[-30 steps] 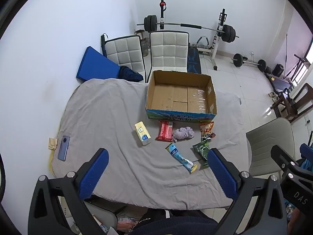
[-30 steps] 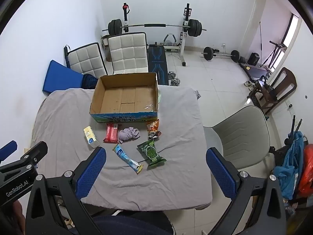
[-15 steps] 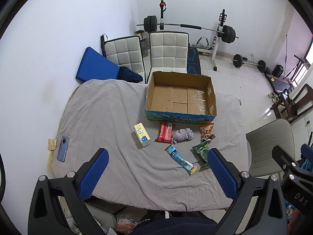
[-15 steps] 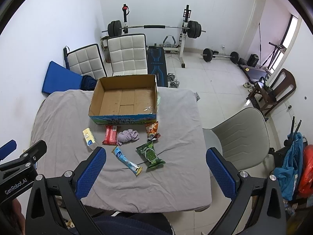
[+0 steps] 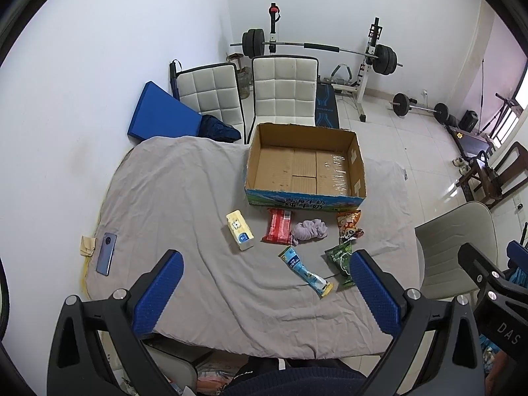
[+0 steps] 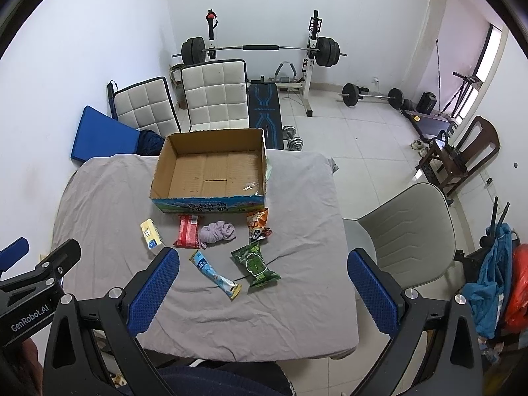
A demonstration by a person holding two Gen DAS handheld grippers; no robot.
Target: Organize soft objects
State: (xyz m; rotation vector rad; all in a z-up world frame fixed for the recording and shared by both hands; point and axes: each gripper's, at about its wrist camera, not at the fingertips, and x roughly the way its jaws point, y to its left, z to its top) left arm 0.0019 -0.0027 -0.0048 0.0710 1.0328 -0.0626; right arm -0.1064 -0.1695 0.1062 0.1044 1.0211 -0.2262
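Note:
An empty cardboard box [image 5: 305,168] [image 6: 211,171] stands at the far middle of the grey-clothed table [image 5: 171,198]. In front of it lie a yellow pack [image 5: 240,235] [image 6: 151,233], a red packet [image 5: 278,225] [image 6: 187,231], a crumpled lilac cloth [image 5: 308,230] [image 6: 216,232], an orange snack bag [image 5: 349,224] [image 6: 258,223], a green snack bag [image 5: 341,260] [image 6: 255,265] and a blue tube packet [image 5: 305,270] [image 6: 214,274]. My left gripper [image 5: 264,292] and right gripper [image 6: 262,288] are open and empty, high above the near table edge.
A phone [image 5: 105,258] lies at the table's left edge. Two white chairs [image 5: 283,92] and a blue mat [image 5: 158,112] stand behind the table, a grey chair [image 6: 406,231] to its right. Weight equipment [image 6: 260,49] lines the back wall.
Both grippers have drawn back slightly, so the table items sit a little higher in view. Nothing on the table has moved.

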